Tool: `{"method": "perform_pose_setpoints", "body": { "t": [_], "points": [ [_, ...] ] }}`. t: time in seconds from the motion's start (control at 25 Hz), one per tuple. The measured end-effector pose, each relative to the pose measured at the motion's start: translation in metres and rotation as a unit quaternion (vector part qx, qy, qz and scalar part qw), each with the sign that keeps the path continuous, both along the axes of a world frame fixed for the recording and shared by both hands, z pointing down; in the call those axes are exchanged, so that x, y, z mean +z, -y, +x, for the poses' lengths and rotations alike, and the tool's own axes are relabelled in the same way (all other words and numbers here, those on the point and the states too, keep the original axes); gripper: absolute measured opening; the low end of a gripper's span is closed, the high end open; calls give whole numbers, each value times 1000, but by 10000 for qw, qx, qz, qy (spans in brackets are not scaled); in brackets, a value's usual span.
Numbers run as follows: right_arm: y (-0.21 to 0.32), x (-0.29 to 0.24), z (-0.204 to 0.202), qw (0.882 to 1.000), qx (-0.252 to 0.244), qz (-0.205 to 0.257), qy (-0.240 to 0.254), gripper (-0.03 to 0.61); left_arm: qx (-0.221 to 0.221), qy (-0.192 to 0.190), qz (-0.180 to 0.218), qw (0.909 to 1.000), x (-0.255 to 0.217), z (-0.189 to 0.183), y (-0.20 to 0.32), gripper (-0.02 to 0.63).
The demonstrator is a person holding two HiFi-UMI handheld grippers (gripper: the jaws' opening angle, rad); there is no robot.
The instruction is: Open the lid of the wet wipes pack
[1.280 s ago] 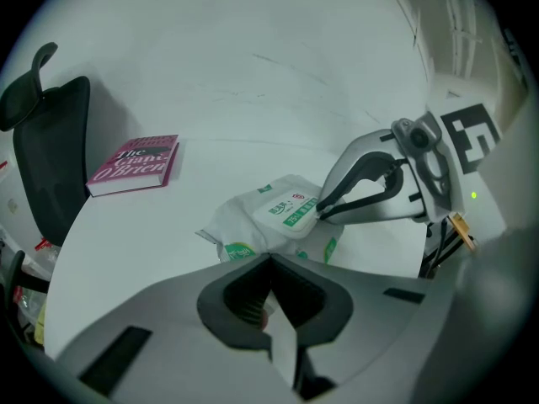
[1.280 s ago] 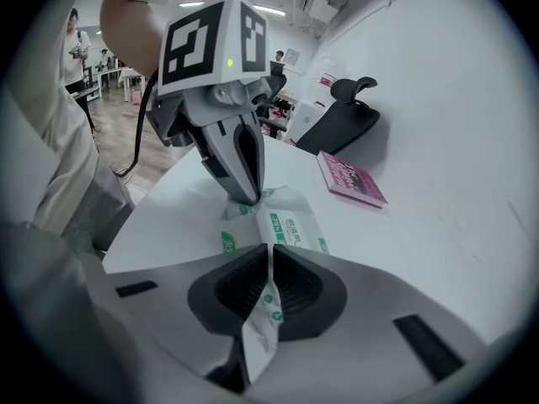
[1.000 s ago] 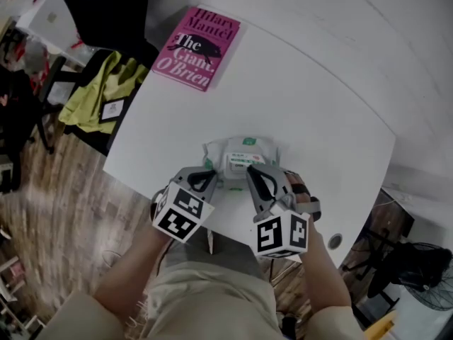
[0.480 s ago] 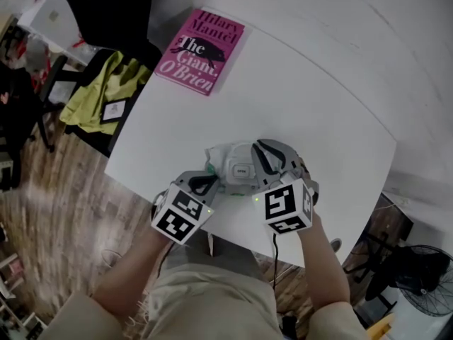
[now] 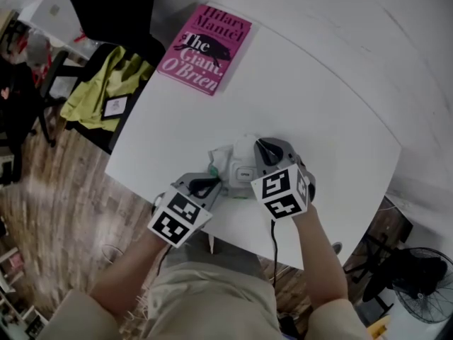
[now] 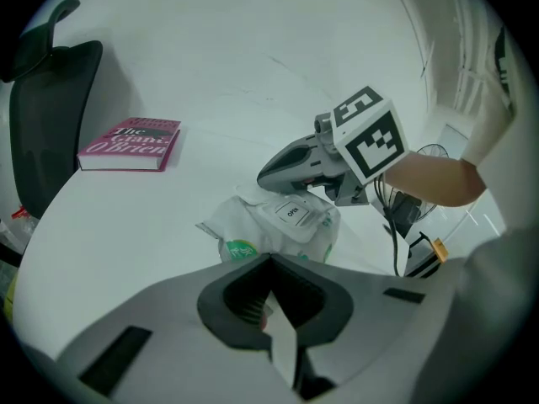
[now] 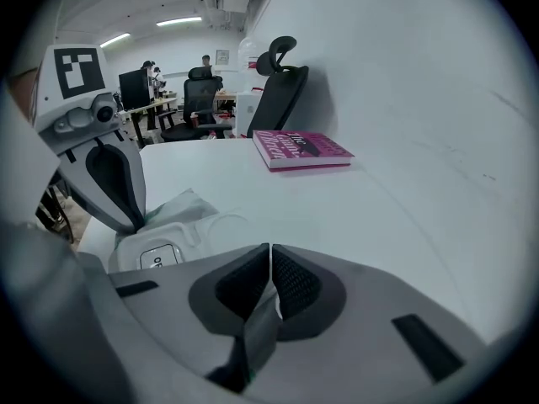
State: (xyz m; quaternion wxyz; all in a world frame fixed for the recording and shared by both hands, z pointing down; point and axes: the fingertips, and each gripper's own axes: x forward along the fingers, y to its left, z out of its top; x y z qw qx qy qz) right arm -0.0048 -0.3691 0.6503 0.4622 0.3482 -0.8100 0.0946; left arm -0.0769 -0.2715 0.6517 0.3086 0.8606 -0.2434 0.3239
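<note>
The wet wipes pack (image 5: 230, 160) lies near the white table's front edge, its white flip lid (image 6: 294, 214) marked OPEN lying flat on top. My left gripper (image 5: 210, 185) sits at the pack's near left end, jaws together on that edge (image 6: 271, 263). My right gripper (image 5: 265, 149) hangs over the pack's right side, just beyond the lid (image 7: 160, 257). Its jaws (image 7: 269, 252) are closing, almost together, with nothing between them. From the left gripper view the right gripper (image 6: 286, 168) points across the pack just above the lid.
A pink book (image 5: 205, 48) lies at the table's far left. A black office chair (image 6: 42, 116) and a chair with a yellow-green cloth (image 5: 106, 87) stand to the left of the table (image 5: 318, 119). A fan (image 5: 417, 282) stands on the floor at the right.
My right gripper has moved from the pack's near edge forward and down over its right side, rolling as it went. The left gripper and the pack have stayed in place.
</note>
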Motion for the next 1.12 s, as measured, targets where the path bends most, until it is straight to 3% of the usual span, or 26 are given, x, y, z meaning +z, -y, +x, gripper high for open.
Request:
{"method": "perform_pose_setpoints", "body": {
  "t": [0.28,0.4,0.56,0.84,1.12],
  "points": [
    [0,-6,3,9994,182,-157,260,28,-127,194,219,9995,-7,2,1,21],
    [1,-29,6,9981,373,6,482,28,-400,2,406,9984,-26,0,9,21],
    [-1,-73,15,9931,651,176,955,25,-544,53,570,9969,-51,-3,22,21],
    [-7,-167,30,9790,967,722,1642,25,-794,145,1222,9892,-119,-12,52,21],
    [-27,-265,39,9621,983,1568,2005,24,-627,249,2058,9763,-196,-11,62,21]
  ]
}}
